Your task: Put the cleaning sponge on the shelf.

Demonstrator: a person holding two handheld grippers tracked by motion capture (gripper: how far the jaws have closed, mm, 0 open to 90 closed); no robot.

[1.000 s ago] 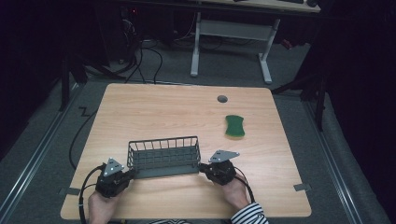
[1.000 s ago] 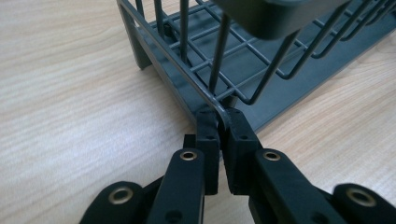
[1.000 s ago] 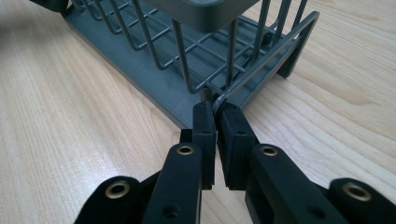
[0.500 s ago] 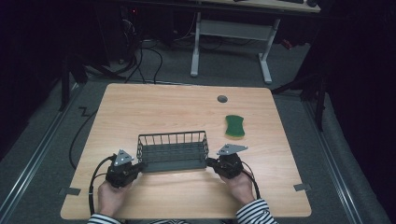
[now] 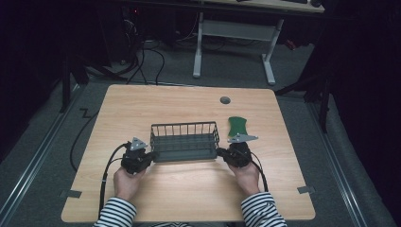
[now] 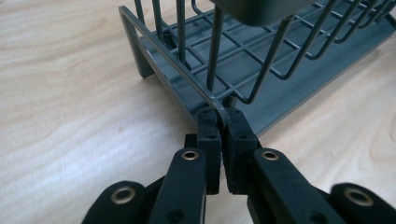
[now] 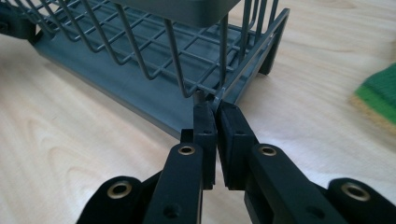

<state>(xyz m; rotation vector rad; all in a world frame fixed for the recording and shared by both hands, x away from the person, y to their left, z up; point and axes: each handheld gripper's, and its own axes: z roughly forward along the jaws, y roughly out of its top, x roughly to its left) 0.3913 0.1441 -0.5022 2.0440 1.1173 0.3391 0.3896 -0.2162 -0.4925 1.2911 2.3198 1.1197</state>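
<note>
1. High view: a dark grey wire rack (image 5: pixel 185 141) stands on the wooden counter (image 5: pixel 189 189), a little nearer to the person than the middle. The left tongs (image 5: pixel 150 156) touch its near left corner and the right tongs (image 5: pixel 220 152) touch its near right corner. Each is held by a hand, with a striped sleeve (image 5: pixel 113 215) behind it. A green sponge (image 5: pixel 237 126) lies just beside the right end of the rack, apart from it. A small grey round cap (image 5: pixel 225 100) sits in the counter farther back.
2. Left gripper view: the left tongs (image 6: pixel 223 122) are closed on the corner of the rack (image 6: pixel 261 70), where the flat frame bends. The rack base rests on the counter (image 6: pixel 70 93).
3. Right gripper view: the right tongs (image 7: pixel 215 112) are clamped on the thin frame at the corner of the rack (image 7: pixel 154 60). The sponge (image 7: pixel 380 95), green on top and yellow below, lies at the right edge on the counter (image 7: pixel 70 140).
</note>
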